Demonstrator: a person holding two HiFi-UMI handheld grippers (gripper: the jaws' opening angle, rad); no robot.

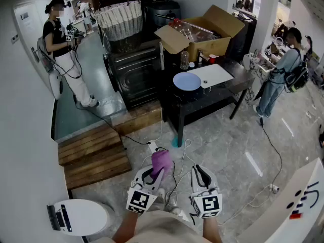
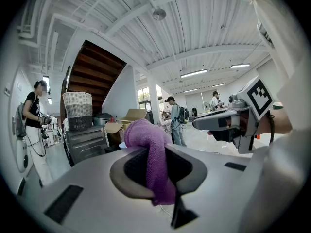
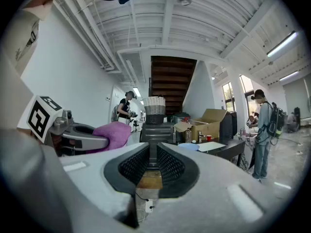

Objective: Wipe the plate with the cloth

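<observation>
Carrying noted: left gripper (image 1: 158, 175) jaws pinch the purple cloth (image 1: 162, 161); right gripper (image 1: 201, 176) jaws sit nearly closed, empty. Blue plate (image 1: 187, 81) lies upper centre, well apart. Recommend a firm grip through the approach.

We see the plate (image 1: 187, 81) on the table (image 1: 240, 80) at upper centre, the cardboard box (image 1: 203, 33) behind it, the basket (image 1: 120, 19) to the upper left. At bottom centre, the left gripper (image 1: 155, 175) sits beside the right gripper (image 1: 202, 178), the cloth (image 1: 161, 161) between the left one's jaws.
</observation>
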